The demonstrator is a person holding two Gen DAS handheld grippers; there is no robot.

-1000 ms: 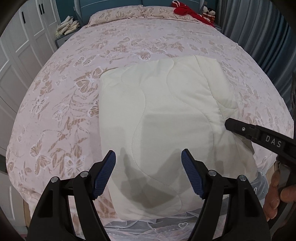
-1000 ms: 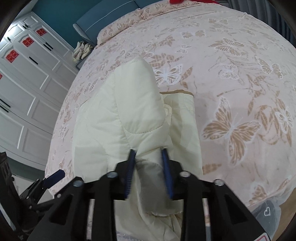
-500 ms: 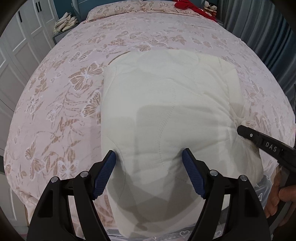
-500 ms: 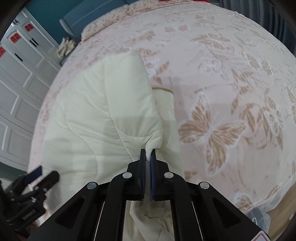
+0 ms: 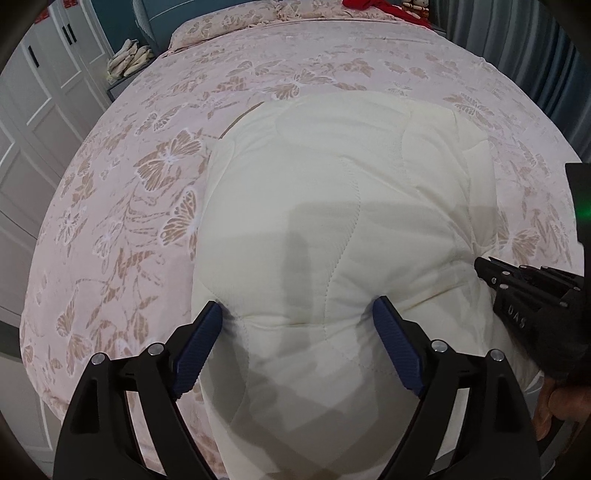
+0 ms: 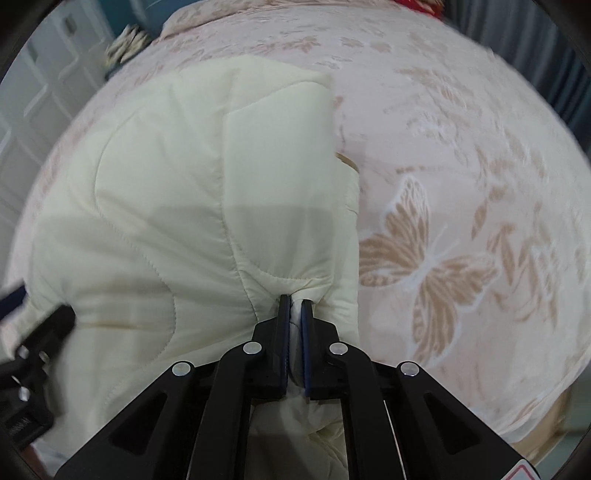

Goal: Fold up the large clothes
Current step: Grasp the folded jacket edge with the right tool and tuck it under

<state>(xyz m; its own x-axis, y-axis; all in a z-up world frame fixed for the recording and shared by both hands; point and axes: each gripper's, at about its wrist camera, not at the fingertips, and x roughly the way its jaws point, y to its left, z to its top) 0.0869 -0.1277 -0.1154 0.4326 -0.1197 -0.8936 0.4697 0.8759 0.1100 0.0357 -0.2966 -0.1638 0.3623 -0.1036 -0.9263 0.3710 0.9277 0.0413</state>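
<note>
A cream quilted padded garment [image 5: 332, 206] lies folded on the bed near its front edge; it also fills the left of the right wrist view [image 6: 177, 206]. My left gripper [image 5: 299, 332] is open, its blue pads [image 5: 197, 347] pressing against both sides of the garment's near fold. My right gripper [image 6: 294, 306] is shut on the garment's near right edge, fabric pinched between its pads. The right gripper also shows in the left wrist view [image 5: 524, 291] at the garment's right side.
The bed [image 5: 155, 177] has a pink cover with butterfly print. Pillows [image 5: 236, 22] and a red item [image 5: 373, 5] lie at the head. White wardrobe doors [image 5: 33, 122] stand to the left, grey curtains [image 5: 532, 55] to the right. A nightstand [image 5: 127, 68] holds pale cloths.
My right gripper closed on the garment's edge. My left gripper moved forward, still open, until its pads straddle the garment's near fold.
</note>
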